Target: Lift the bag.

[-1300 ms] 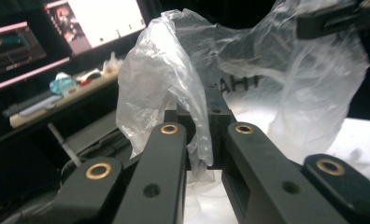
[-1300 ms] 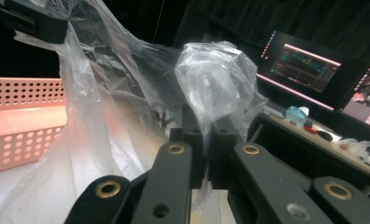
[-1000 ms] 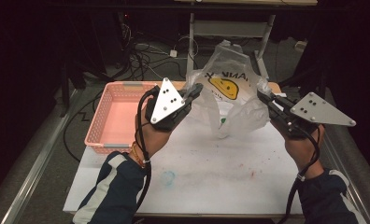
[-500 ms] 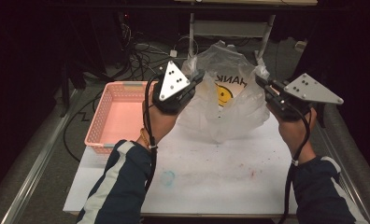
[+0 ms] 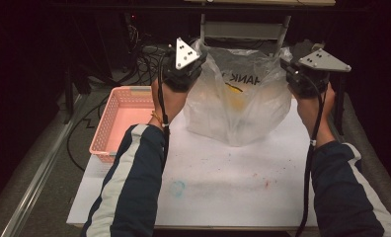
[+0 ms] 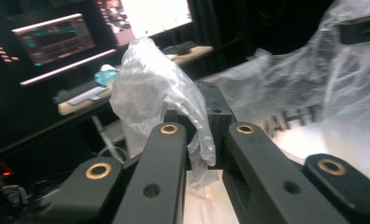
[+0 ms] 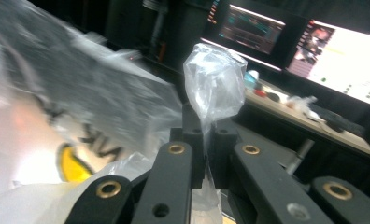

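Plastic bag [image 5: 238,106]: upper middle, bottom on counter [image 5: 223,177] | your left gripper [image 5: 182,69] and right gripper [image 5: 302,74]: fingers pinching its handles | feel: soft, light, slippery; keep hold at the handles

The near half of the desk [image 5: 218,182] lies bare. Farther back, the plastic bag [image 5: 240,106] spans the gap between both raised hands, and the pink basket [image 5: 122,123] blocks the left edge.
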The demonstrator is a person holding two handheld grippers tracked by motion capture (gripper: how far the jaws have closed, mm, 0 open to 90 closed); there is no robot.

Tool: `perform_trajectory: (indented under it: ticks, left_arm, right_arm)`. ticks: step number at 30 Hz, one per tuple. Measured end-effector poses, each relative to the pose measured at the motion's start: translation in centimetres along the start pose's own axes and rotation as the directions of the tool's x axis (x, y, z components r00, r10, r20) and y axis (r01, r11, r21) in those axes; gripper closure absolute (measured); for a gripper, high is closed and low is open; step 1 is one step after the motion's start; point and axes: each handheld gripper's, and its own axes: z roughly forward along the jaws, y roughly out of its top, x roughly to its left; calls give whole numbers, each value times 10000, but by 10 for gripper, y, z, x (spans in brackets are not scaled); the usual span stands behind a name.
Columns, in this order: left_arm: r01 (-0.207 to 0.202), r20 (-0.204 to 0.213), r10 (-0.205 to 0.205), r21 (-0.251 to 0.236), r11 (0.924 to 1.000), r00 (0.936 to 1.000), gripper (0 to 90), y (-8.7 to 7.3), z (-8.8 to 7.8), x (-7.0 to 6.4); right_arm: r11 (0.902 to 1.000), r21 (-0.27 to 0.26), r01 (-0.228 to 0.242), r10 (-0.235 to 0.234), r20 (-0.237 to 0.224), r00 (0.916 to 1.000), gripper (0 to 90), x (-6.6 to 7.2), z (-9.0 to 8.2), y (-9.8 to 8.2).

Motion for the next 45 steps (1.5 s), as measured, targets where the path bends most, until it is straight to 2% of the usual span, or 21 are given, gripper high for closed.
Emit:
perform_trajectory:
  ticks: [5,9,10,12,14,17,19,25,29,33,34,36,40,45]
  left_arm:
    - [116,-217,-119,-129,9999,9997,860,13,0,13]
    - [-169,-514,162,-128,9998,9985,859,19,1,16]
    - [-109,-587,103,-107,9999,9982,859,19,2,18]
    - [-3,-663,3,9,10000,9978,857,16,7,20]
    - [165,-752,-130,455,9988,9971,788,8,17,23]
    - [365,-843,-304,722,9967,9960,795,-3,25,27]
    - [620,-847,-546,872,9943,9949,791,-10,30,30]
    - [757,-911,-653,1153,9904,9937,776,-21,39,28]
    - [730,-967,-601,1353,9881,9935,700,-24,45,23]
    - [946,-1233,-813,1066,9898,9890,612,-27,43,25]
    - [1141,-1214,-1021,965,9888,9873,608,-27,40,27]
    - [1128,-1373,-1015,769,9906,9853,583,-26,38,30]
    - [1062,-1271,-961,745,9916,9872,582,-23,33,32]
    - [857,-711,-794,892,9923,9943,573,-28,32,27]
  right_arm:
    - [9995,281,-166,154,422,9990,896,-21,9,6]
    - [9991,324,-271,250,634,9977,896,-30,13,9]
    - [9990,373,-228,202,673,9975,896,-31,15,10]
    - [9985,480,-277,238,794,9966,896,-33,19,9]
    - [9978,523,-408,367,772,9963,896,-35,24,6]
    - [9951,765,-623,562,792,9953,896,-36,33,-1]
    - [9946,873,-559,488,824,9954,896,-35,37,-4]
    - [9920,1143,-543,444,875,9952,896,-35,47,-12]
    - [9896,1321,-574,448,963,9943,896,-34,53,-17]
    - [9884,1458,-428,269,1089,9937,896,-36,56,-19]
    - [9883,1477,-372,209,1105,9937,896,-37,56,-19]
    - [9876,1535,-318,131,1218,9925,896,-38,56,-19]
    - [9880,1500,-361,169,1272,9917,895,-41,55,-18]
    - [9894,1437,-231,61,1175,9931,892,-41,51,-14]
